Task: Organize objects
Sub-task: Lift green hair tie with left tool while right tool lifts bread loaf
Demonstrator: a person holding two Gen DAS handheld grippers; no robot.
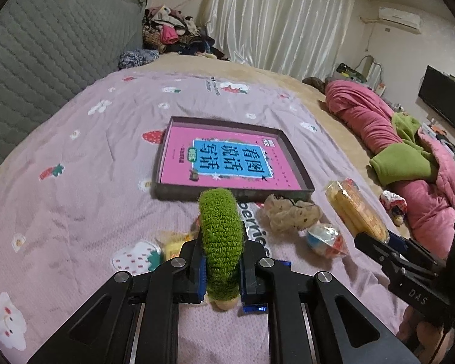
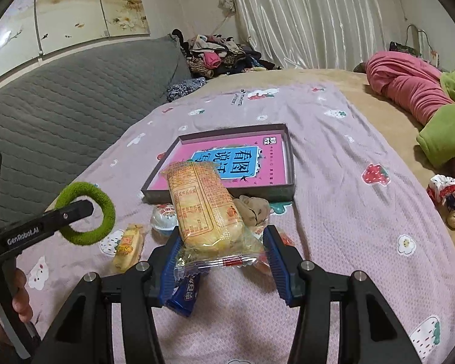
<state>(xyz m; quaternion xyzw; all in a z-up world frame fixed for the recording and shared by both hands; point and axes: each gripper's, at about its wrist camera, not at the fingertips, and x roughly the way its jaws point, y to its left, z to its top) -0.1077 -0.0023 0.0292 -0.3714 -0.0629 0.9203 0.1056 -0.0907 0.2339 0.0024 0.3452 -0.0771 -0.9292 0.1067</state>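
Pink bed sheet is spread under a box; a green hair ring is squeezed by the left gripper; a yellow snack pack is pinched by the right gripper.

A bed under a lilac strawberry-print sheet is carrying a shallow dark box, with small wrapped snacks lying nearer.

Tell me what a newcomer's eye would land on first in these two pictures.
First the fuzzy green ring, pinched upright in the shut left gripper above the bedspread. Next the yellow snack pack, held up in the right gripper, whose blue pads press its sides. Behind both, a shallow box lies flat on the bedspread with a bright pink book in it.
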